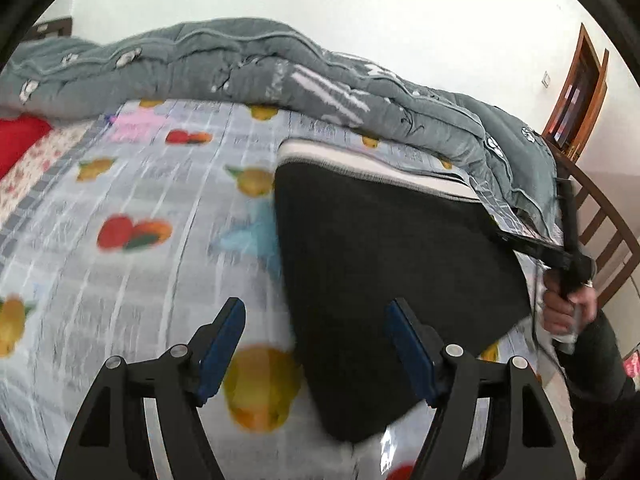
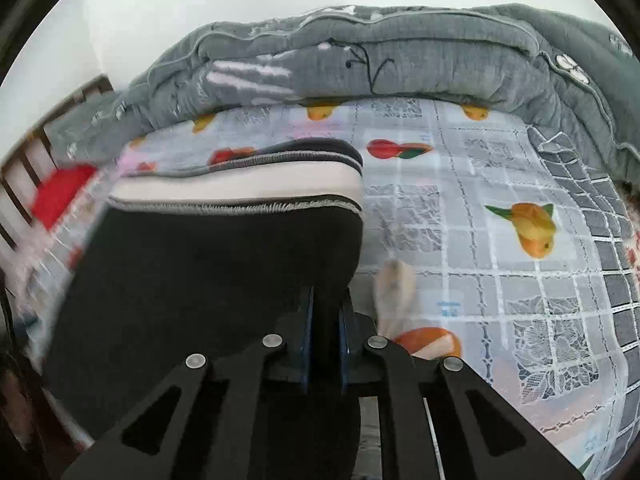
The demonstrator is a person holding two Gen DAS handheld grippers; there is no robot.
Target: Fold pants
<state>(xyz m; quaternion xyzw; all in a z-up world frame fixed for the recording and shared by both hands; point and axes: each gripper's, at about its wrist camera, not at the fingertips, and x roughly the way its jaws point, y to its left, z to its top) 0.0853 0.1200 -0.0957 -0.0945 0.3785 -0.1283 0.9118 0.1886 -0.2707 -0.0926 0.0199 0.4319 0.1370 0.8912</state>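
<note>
Black fabric of the folded pants [image 2: 208, 280] lay on the bed [image 2: 500, 208], our landmark. Nearest us, our right claw [image 2: 326, 312] was pinched tight on the pants' near edge, cloth running between its blue pads. Our left claw [image 1: 316, 344] stood wide and held nothing, hovering just above the bed where the pants' side edge lay. Farther on, the pants' white-banded waist [image 2: 240, 184] faced the grey quilt [image 2: 400, 60], heaped along the bed's far side. A red cloth [image 1: 18, 136] lay at one end of the bed.
</note>
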